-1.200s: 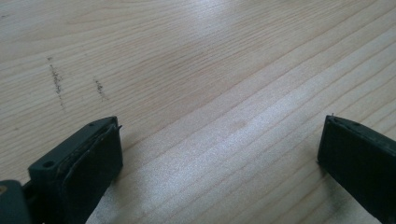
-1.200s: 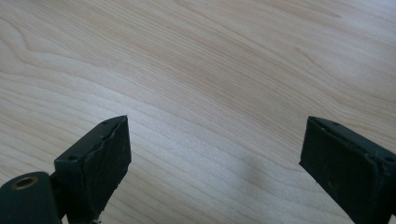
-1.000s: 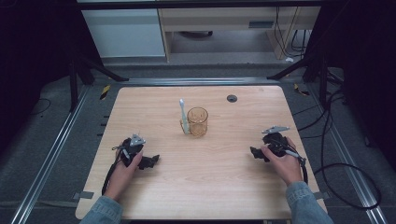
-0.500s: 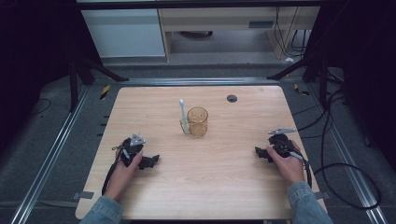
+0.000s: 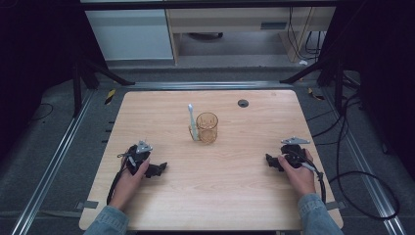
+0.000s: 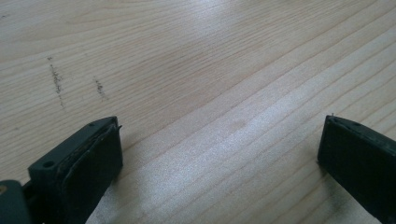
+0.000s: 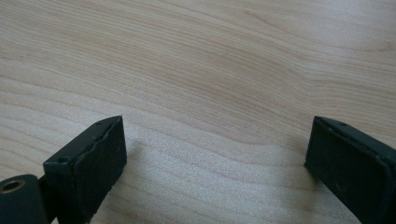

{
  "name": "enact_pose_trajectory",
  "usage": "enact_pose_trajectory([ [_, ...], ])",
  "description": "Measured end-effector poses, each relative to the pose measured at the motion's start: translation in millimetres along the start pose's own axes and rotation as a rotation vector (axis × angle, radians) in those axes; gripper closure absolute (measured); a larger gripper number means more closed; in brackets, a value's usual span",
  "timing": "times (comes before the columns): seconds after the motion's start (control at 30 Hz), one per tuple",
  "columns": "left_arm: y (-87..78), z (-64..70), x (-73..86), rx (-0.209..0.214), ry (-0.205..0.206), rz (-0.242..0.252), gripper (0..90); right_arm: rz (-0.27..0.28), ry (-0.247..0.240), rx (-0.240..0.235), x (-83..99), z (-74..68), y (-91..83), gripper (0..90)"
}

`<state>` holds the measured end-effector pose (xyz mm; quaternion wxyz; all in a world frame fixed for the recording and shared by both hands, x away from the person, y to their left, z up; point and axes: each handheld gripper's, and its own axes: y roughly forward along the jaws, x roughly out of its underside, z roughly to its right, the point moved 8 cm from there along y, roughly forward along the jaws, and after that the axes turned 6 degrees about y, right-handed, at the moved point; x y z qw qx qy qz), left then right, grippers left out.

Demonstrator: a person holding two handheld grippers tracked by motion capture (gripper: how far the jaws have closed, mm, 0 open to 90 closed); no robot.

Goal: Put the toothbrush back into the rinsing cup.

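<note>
Hands of yours rest low on the wooden counter [image 5: 220, 196], one at each side; your left hand [image 5: 128, 178] holds the left hand-held gripper [image 5: 159, 170] near the left edge, and its jaws point to the right, toward the middle of the counter; your right hand [image 5: 298, 171] holds the right hand-held gripper [image 5: 269, 160] near the right edge, and its jaws point to the left. In the left gripper view the two black jaws stand wide apart with bare wood grain between them, so they hold nothing; in the right gripper view the jaws are also spread wide over bare wood, and they hold nothing.

Between the two, farther from you, an amber glass cup [image 5: 207, 128] stands upright near the middle of the counter; a pale toothbrush [image 5: 192, 121] stands against its left side, touching it, with the long axis nearly vertical and the head end pointing up. A small dark round disc [image 5: 243, 103] lies near the far edge, well apart from the cup.
</note>
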<state>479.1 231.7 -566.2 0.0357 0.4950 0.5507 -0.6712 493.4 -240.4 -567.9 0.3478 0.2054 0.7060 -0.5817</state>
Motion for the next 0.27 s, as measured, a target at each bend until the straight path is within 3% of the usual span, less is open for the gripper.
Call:
enact_pose_trajectory([
  [0.27,0.0,0.1,0.0,0.001,0.0,0.0,0.0,0.002,0.003,0.006,1.4,-2.8,-0.8,5.5],
])
